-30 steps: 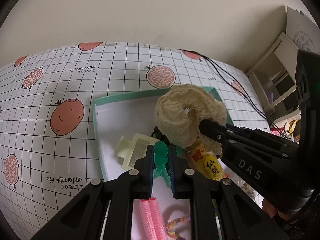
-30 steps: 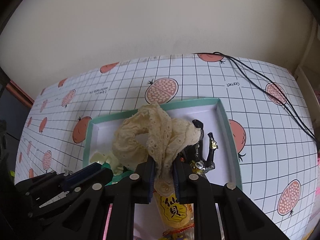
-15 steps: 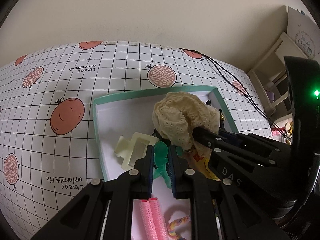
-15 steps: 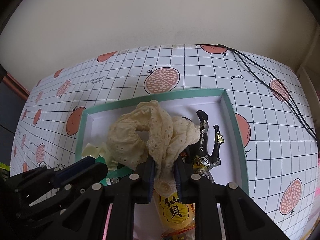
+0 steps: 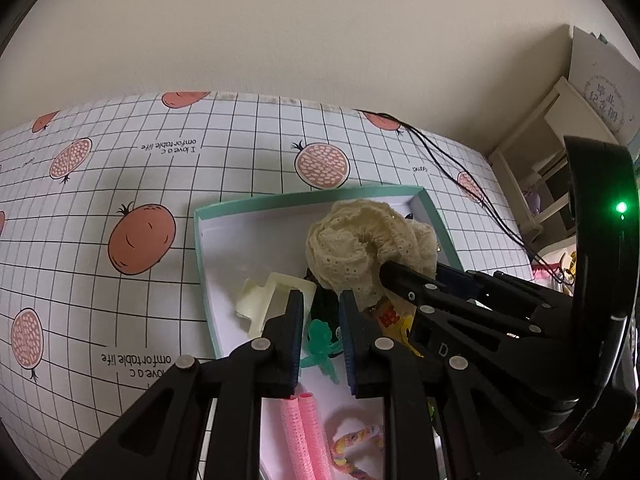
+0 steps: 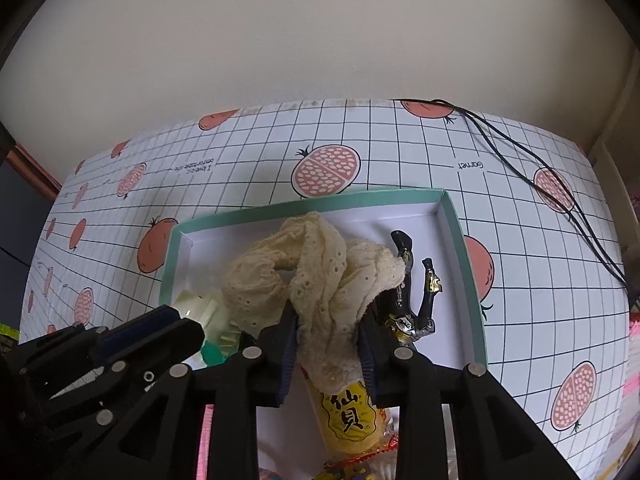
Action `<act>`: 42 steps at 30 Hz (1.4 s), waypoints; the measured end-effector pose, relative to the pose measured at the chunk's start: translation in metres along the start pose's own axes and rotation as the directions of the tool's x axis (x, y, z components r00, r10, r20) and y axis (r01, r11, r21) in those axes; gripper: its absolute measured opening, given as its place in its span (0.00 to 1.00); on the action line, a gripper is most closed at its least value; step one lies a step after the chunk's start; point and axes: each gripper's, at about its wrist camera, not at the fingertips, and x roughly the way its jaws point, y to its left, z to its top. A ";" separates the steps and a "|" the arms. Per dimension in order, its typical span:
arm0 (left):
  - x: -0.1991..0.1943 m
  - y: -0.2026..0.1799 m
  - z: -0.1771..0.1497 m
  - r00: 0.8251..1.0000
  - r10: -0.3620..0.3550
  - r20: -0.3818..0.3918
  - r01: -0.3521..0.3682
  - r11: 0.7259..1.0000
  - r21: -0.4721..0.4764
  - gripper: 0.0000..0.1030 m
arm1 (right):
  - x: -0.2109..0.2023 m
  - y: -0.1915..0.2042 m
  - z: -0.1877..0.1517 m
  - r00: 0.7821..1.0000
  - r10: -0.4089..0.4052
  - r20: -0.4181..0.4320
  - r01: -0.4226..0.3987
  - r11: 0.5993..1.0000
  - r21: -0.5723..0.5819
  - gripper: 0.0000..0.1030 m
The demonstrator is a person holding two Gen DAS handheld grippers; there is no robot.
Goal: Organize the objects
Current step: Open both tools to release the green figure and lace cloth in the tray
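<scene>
The right hand-held gripper (image 6: pixel 327 354) is clenched on a cream lace scrunchie (image 6: pixel 316 280), the fabric bunched between its two fingers and draped forward into a teal-rimmed white tray (image 6: pixel 464 240) that sits on the desk (image 6: pixel 400 152), which is covered with a gridded cloth printed with pomegranates. In the left wrist view the same scrunchie (image 5: pixel 360 240) hangs over the middle of the tray (image 5: pixel 280 204), with the right gripper's finger pressing into its lower edge. The left hand-held gripper (image 5: pixel 320 328) is released: its fingers stand a little apart with nothing pinched, and a green clip (image 5: pixel 320 340) lies in the tray below the gap. Just to the left of that, a pale yellow claw clip (image 5: pixel 272 300) rests on the tray floor. A black and gold hair clip (image 6: pixel 416 300) lies at the right side of the tray, partly under the scrunchie. A yellow snack packet (image 6: pixel 348 416) with printed characters sits under the right gripper, nearer the camera. Two pink hair rollers (image 5: pixel 304 436) and a pastel twisted hair tie (image 5: pixel 356 444) lie at the near end. Black cables (image 6: pixel 540 176) run across the cloth's far right corner.
</scene>
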 end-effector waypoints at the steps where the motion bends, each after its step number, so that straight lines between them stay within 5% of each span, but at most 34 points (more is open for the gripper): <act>1: -0.001 0.001 0.000 1.000 -0.002 0.004 0.002 1.000 -0.002 0.18 | -0.001 0.000 0.000 1.000 0.001 0.002 -0.001 1.000 -0.002 0.31; 8: -0.012 0.015 0.006 0.998 0.033 0.060 -0.030 0.998 -0.054 0.18 | -0.008 0.004 0.002 1.000 -0.001 0.028 0.001 1.000 -0.013 0.38; 11: -0.013 0.025 0.009 0.990 0.101 0.094 -0.093 0.993 -0.078 0.35 | -0.007 0.006 0.002 1.000 0.002 0.031 -0.002 1.000 -0.019 0.41; 14: -0.010 0.035 0.009 0.982 0.159 0.098 -0.148 0.984 -0.103 0.38 | -0.005 0.007 0.001 1.000 0.006 0.030 -0.005 1.000 -0.025 0.43; 17: -0.007 0.044 0.009 0.979 0.182 0.094 -0.170 0.977 -0.125 0.39 | -0.002 0.008 0.000 1.000 0.005 0.029 -0.004 1.000 -0.027 0.49; 21: -0.003 0.053 0.009 0.973 0.211 0.092 -0.196 0.969 -0.151 0.54 | -0.001 0.009 -0.001 1.000 0.007 0.031 -0.006 1.000 -0.027 0.58; 26: 0.000 0.063 0.008 0.966 0.243 0.085 -0.226 0.959 -0.172 0.61 | 0.004 0.010 -0.003 1.000 0.006 0.024 -0.006 1.000 -0.023 0.67; 33: -0.001 0.075 0.004 0.955 0.284 0.087 -0.264 0.945 -0.194 0.88 | 0.007 0.012 -0.008 1.000 -0.006 0.017 0.006 0.999 -0.038 0.80; 42: -0.005 0.090 -0.005 0.951 0.297 0.087 -0.268 0.931 -0.249 0.97 | 0.004 0.014 -0.014 1.000 -0.019 0.017 0.020 0.999 -0.043 1.00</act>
